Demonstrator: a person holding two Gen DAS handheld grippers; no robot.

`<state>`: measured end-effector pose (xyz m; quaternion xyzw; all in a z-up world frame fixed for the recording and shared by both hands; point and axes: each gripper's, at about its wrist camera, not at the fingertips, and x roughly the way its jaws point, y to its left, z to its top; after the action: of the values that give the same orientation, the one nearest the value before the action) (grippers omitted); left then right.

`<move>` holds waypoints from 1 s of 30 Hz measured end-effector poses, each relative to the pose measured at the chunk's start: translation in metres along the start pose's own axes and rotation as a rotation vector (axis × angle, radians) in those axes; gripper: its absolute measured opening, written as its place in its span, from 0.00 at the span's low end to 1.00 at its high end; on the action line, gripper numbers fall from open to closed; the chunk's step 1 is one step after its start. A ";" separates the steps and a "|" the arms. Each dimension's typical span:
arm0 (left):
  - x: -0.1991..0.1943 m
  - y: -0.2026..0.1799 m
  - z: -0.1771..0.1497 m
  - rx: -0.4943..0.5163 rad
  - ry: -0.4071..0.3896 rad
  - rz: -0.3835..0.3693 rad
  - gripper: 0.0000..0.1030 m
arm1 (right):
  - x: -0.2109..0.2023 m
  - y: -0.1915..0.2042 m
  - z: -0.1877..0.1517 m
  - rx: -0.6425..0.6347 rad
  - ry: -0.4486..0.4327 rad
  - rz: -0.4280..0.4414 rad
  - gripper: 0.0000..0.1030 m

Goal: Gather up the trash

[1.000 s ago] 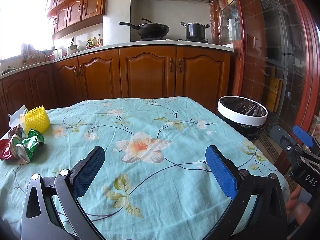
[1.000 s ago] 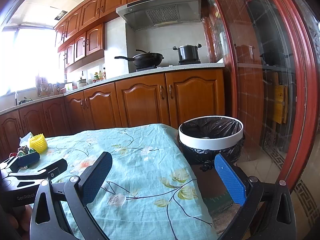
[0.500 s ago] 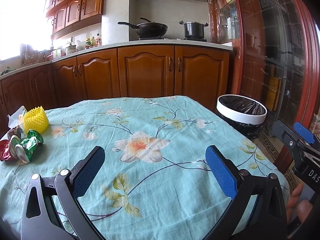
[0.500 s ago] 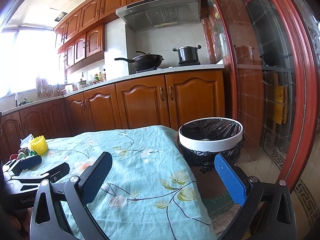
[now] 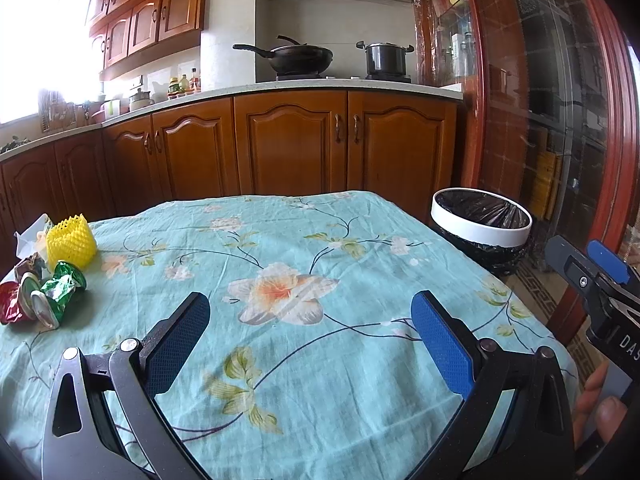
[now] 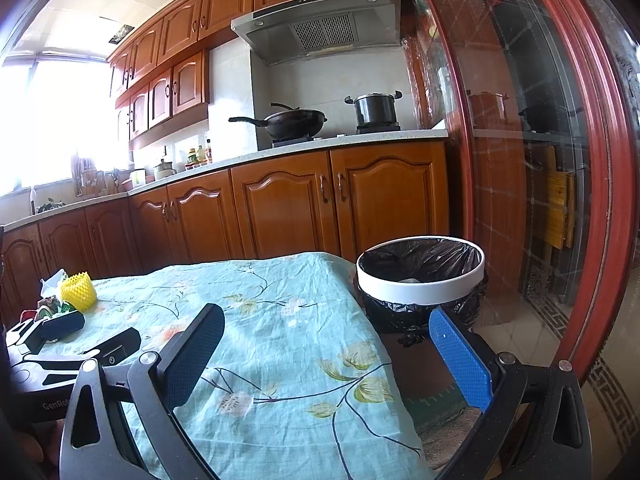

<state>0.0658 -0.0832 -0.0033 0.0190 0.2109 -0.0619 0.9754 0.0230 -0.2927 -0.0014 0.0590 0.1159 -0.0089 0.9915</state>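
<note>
A pile of trash lies at the table's far left: a yellow foam net [image 5: 72, 241] [image 6: 78, 291], a green crumpled wrapper [image 5: 64, 288], a red wrapper [image 5: 10, 307] and white paper [image 5: 28, 238]. A white-rimmed bin with a black bag [image 5: 482, 227] [image 6: 421, 272] stands off the table's right side. My left gripper [image 5: 310, 336] hovers open over the flowered cloth, nothing between its fingers. My right gripper [image 6: 326, 354] is open and empty near the table's right edge, facing the bin.
The table wears a teal flowered cloth [image 5: 280, 264]. Wooden cabinets [image 5: 288, 144] run behind it, with a wok [image 5: 298, 58] and a pot [image 5: 385, 58] on the counter. A red-framed glass door [image 6: 560, 160] stands at right. A hand [image 5: 600, 404] holds the right gripper.
Both views have tilted slightly upward; the table and bin sit a little lower in frame. Both grippers stay open and empty.
</note>
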 end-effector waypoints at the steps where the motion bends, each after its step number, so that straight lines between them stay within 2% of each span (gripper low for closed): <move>1: 0.000 0.000 0.000 0.000 0.000 0.001 1.00 | 0.000 0.000 0.000 0.000 -0.001 -0.001 1.00; 30: 0.000 0.001 0.001 0.006 0.001 -0.001 1.00 | -0.001 0.003 0.001 0.002 0.006 0.003 1.00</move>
<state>0.0664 -0.0818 -0.0026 0.0218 0.2112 -0.0632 0.9752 0.0228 -0.2901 0.0001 0.0602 0.1188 -0.0072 0.9911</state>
